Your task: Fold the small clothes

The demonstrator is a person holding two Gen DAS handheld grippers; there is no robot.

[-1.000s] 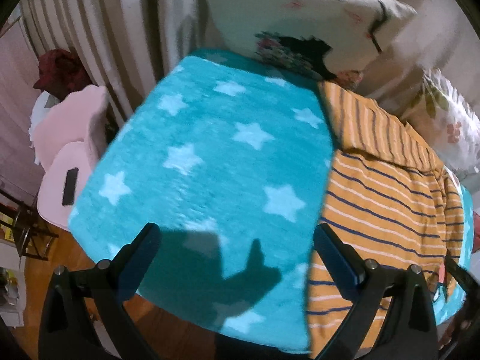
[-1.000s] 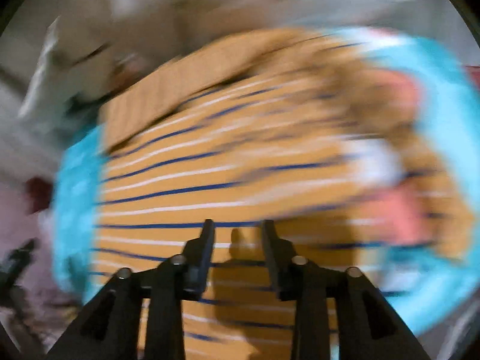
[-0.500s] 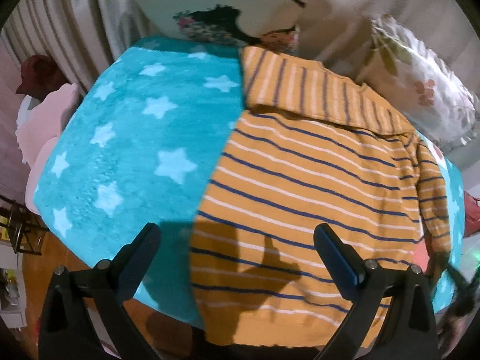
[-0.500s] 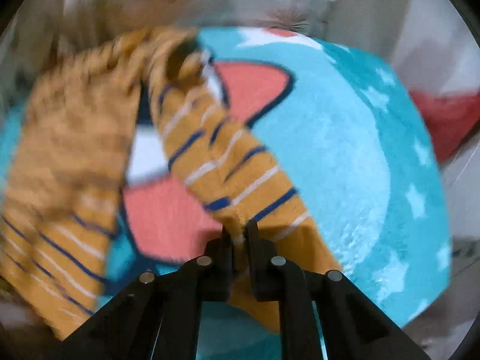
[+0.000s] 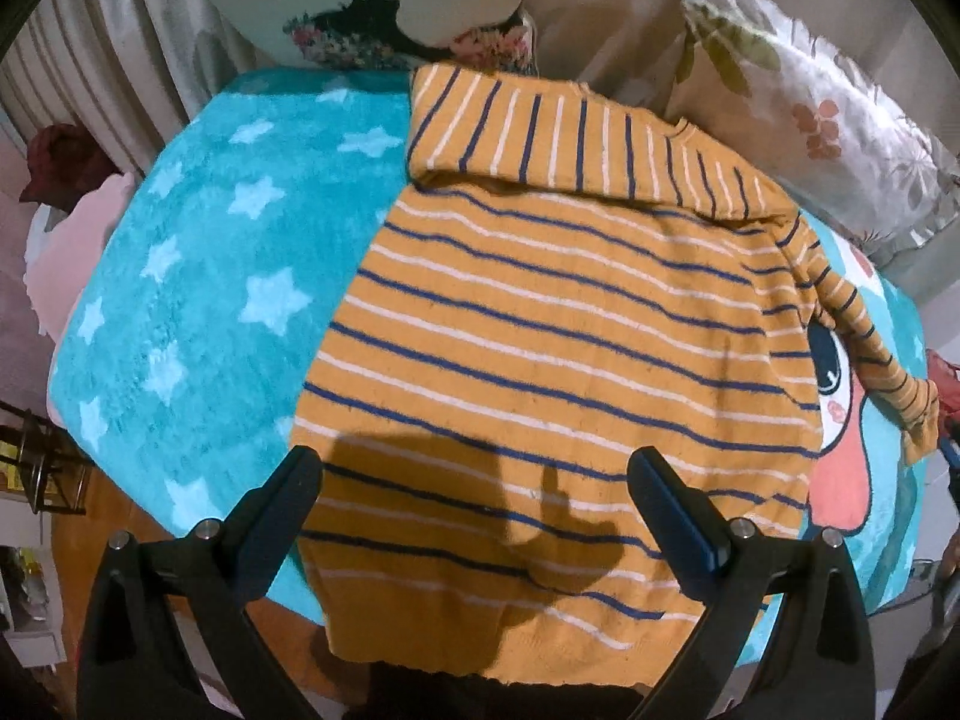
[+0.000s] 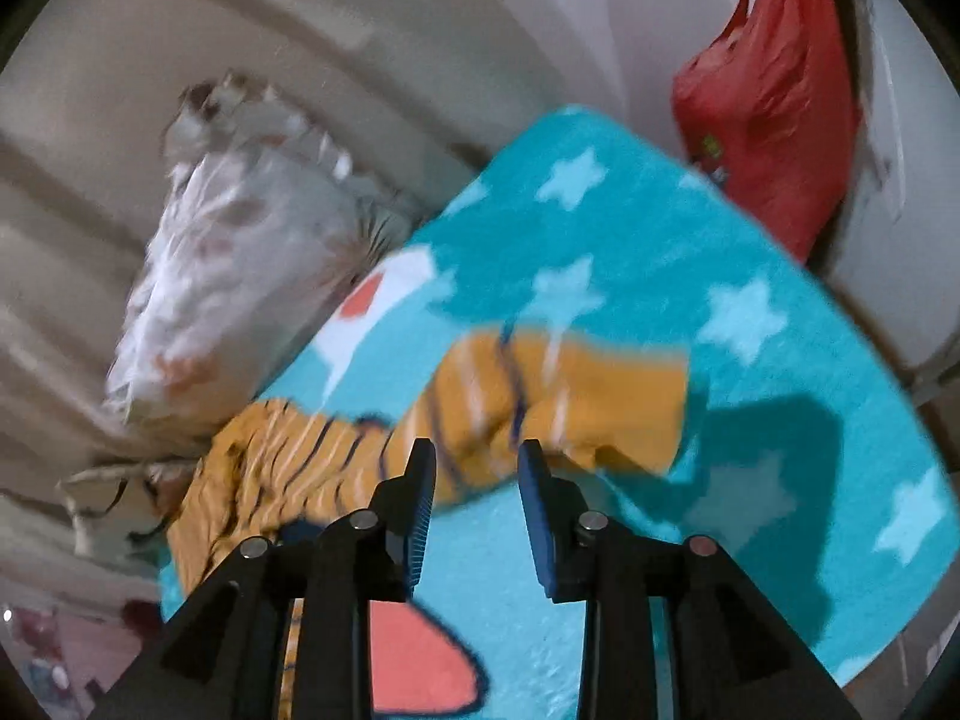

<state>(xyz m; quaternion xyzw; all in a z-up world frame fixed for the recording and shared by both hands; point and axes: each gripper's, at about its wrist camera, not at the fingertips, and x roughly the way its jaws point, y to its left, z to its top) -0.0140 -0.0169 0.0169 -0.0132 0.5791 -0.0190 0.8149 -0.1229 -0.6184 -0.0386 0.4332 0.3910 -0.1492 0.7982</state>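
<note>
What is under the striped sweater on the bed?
The sweater lies on a turquoise blanket with pale stars. Beside its right edge, a printed cartoon figure shows on the blanket. How far that print runs under the sweater is hidden.

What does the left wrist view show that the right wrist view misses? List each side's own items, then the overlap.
Only the left wrist view: the sweater's whole striped body, one sleeve folded across its top, the open left gripper above the hem, and a pillow with a dark print.
Only the right wrist view: a red bag and the right gripper, jaws opening over the sleeve.
Both: the star blanket, the other sleeve, the floral pillow.
</note>
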